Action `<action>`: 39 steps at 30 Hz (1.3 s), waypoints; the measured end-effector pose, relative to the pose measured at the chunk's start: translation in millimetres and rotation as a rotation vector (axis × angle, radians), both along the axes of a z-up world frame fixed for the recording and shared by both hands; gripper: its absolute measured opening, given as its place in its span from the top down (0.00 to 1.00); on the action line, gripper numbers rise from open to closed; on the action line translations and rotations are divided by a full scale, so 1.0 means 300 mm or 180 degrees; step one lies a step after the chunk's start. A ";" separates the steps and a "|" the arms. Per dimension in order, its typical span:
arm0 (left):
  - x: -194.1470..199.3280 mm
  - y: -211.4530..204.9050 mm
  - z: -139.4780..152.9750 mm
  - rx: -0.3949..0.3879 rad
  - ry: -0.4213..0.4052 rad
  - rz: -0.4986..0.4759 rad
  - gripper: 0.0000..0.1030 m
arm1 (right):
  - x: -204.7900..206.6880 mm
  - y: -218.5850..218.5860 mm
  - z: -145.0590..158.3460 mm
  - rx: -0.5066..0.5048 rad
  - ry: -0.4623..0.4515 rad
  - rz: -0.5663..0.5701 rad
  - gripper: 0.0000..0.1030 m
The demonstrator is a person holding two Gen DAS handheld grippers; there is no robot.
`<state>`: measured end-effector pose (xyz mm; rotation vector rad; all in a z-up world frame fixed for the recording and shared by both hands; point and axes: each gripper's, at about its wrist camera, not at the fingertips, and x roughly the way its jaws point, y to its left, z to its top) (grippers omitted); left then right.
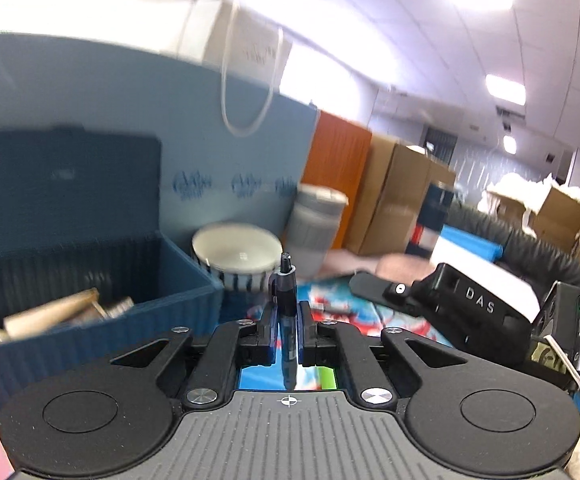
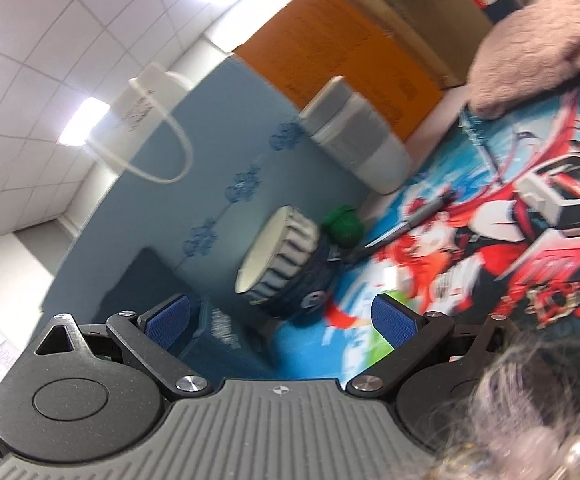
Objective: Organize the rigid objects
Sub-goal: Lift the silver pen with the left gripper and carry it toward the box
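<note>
Now, line by line:
Left gripper [image 1: 286, 334]: matte black linkage arms on a ribbed grey body; its two fingers are pressed in on a pen.
Pen [image 1: 286, 292]: slim, dark, glossy barrel with a clip and a narrow tip, standing upright between the left fingers, above the mat.
Right gripper [image 2: 282, 320]: same black and grey build; its blue, finely textured pads [image 2: 393, 323] stand wide apart with nothing between them.
Storage box [image 1: 90, 280]: dark blue plastic with vertical ribbing, hinged lid raised; it sits left of the held pen and holds pale rod-like pieces [image 1: 50, 314], too blurred to name.
Bowl [image 2: 280, 254]: round ceramic, cream inside, fluted dark blue and white outside, sitting beside the box on the mat.
Green object [image 2: 342, 224]: small, rounded, just behind the bowl; shape unclear.
Second pen [image 2: 409, 222]: thin, grey, lying flat on the mat near the green object.
Mat [image 2: 509, 240]: flat, smooth, printed in red, blue and white.
Grey cup [image 2: 357, 140]: tall cylinder with a lid, standing against the blue panel [image 2: 218, 152].
Pink cloth [image 2: 537, 48]: fuzzy, bunched at the mat's far edge.
</note>
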<state>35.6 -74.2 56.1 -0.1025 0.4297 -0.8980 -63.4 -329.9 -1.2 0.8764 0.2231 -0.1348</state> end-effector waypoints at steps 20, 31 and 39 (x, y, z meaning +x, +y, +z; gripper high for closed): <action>0.178 0.322 0.168 0.0096 -0.0537 0.1227 0.93 | 0.202 0.231 0.136 0.0242 -0.0292 0.0648 0.05; 0.283 0.128 0.026 0.1395 -0.0463 0.1015 0.93 | 0.213 0.186 0.070 0.0307 -0.0100 0.0614 0.05; 0.309 0.053 -0.017 0.1576 -0.0194 0.0746 0.88 | 0.199 0.153 0.055 0.0367 -0.0086 0.0487 0.05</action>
